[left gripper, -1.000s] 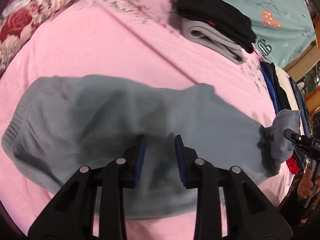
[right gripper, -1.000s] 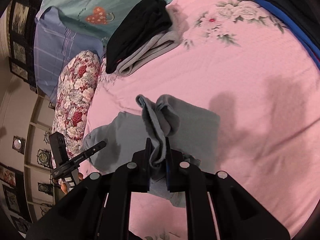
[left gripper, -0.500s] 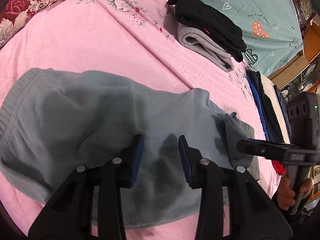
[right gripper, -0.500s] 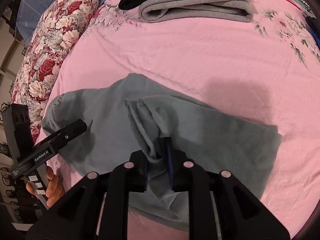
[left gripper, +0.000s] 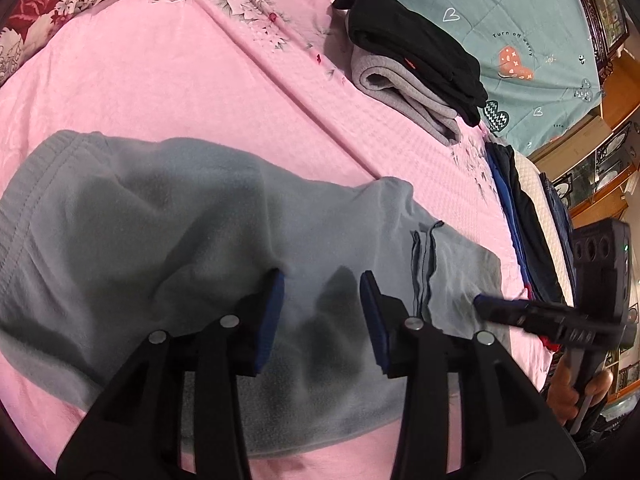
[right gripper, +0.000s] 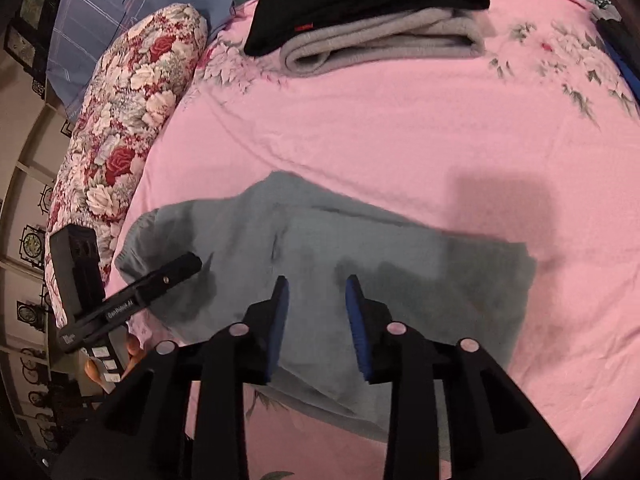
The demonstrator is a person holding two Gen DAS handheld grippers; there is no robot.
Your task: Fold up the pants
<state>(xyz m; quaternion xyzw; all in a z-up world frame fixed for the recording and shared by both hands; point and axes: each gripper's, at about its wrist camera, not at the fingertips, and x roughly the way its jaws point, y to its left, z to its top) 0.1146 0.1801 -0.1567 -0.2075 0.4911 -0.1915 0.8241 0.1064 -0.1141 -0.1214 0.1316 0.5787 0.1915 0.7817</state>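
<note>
- The grey pants lie flat on the pink bed, long axis running left to right, waistband nearer the left claw.
- Both the left claw and the right claw hang released, grasping nothing, just above the cloth.

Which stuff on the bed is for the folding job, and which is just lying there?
For the job:
grey-blue pants
left gripper, open
right gripper, open

Just lying about:
folded black and grey clothes
flowery pillow
clothes pile at the bed edge
pink sheet
</note>
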